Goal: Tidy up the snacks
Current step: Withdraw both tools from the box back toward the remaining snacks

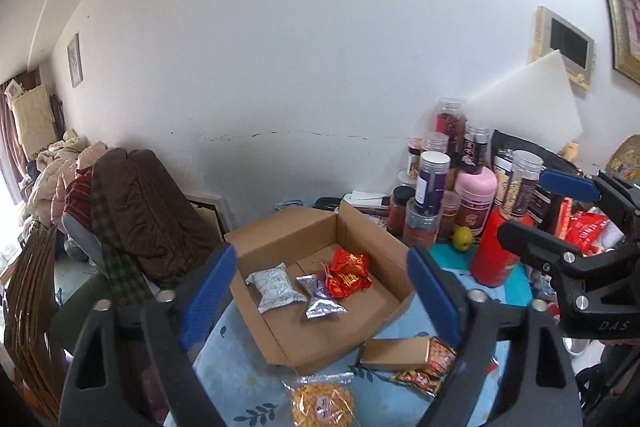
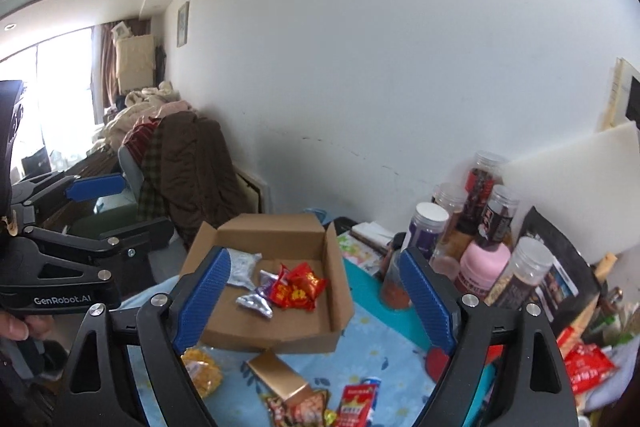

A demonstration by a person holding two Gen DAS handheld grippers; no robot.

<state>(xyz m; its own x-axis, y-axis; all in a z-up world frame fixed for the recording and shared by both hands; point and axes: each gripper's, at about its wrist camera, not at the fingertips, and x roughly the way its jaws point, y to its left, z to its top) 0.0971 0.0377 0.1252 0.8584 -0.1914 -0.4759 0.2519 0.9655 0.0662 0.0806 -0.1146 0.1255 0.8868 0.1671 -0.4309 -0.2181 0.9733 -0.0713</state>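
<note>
**Open box ahead, both claws wide**

We see the cardboard box (image 1: 320, 267) ahead between the left gripper (image 1: 320, 291) fingers, holding red (image 1: 350, 273), white (image 1: 274, 287) and silver packets (image 1: 320, 303). The right gripper (image 2: 316, 299) is spread, empty. Jars (image 1: 430, 183) crowd its right.

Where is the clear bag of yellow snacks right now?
The bag of yellow snacks lies on the blue tablecloth just in front of the cardboard box, outside it, left of the small gold box.

A table under a blue floral cloth (image 1: 256, 367) carries a cardboard box (image 1: 320, 291), loose snack packets (image 1: 322, 403) and jars (image 1: 432, 183).
</note>
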